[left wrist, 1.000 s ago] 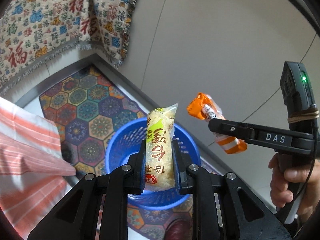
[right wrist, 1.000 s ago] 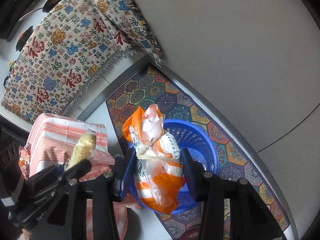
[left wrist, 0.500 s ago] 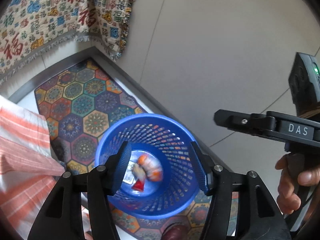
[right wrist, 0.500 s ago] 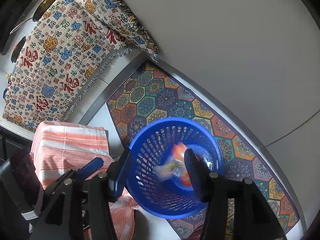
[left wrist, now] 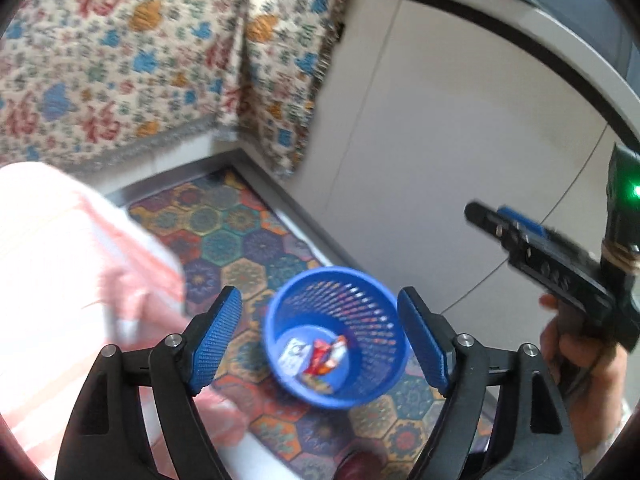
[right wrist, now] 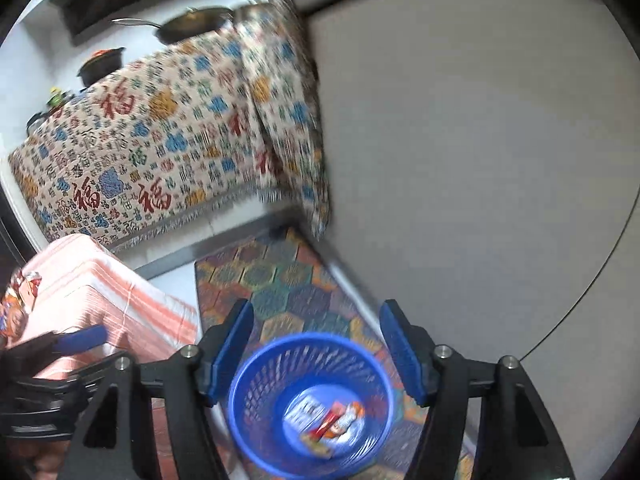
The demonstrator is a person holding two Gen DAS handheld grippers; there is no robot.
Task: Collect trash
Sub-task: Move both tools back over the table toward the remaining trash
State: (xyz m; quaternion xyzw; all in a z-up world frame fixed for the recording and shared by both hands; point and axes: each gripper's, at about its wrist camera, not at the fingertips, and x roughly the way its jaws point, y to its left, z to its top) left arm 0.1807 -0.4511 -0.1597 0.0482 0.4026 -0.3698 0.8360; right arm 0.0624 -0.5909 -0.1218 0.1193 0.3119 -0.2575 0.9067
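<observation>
Beyond the fingers of both grippers lies a pale tiled floor point(left wrist: 460, 128), and farther ahead and to the left of them hangs a large patterned cloth point(right wrist: 160, 148) with red characters and blue and orange motifs, its fringed edge ending above the floor. To the left of the left gripper's fingers sits a bulky form covered in pink-and-white striped fabric point(left wrist: 60, 280), blurred in that view. A mat of coloured hexagons point(left wrist: 224, 236) runs along the floor ahead of the fingers and under the blue basket point(left wrist: 384, 300), a perforated plastic bin standing upright on it. In the left wrist view the basket shows between the two fingers; in the right wrist view it is also between the fingers, low and nearer the camera. The left gripper point(left wrist: 320, 340) has its jaws spread and opening wider, with nothing pinched between its blue pads. The right gripper point(right wrist: 316, 352) likewise has its jaws apart and opening, with nothing clamped between them; in the left wrist view it appears off to the right of the left fingers, held by a hand point(left wrist: 580, 364). The trash wrappers point(left wrist: 320, 356), white, red and orange, lie at the bottom of the basket, below the fingers of both grippers and well apart from them.
</observation>
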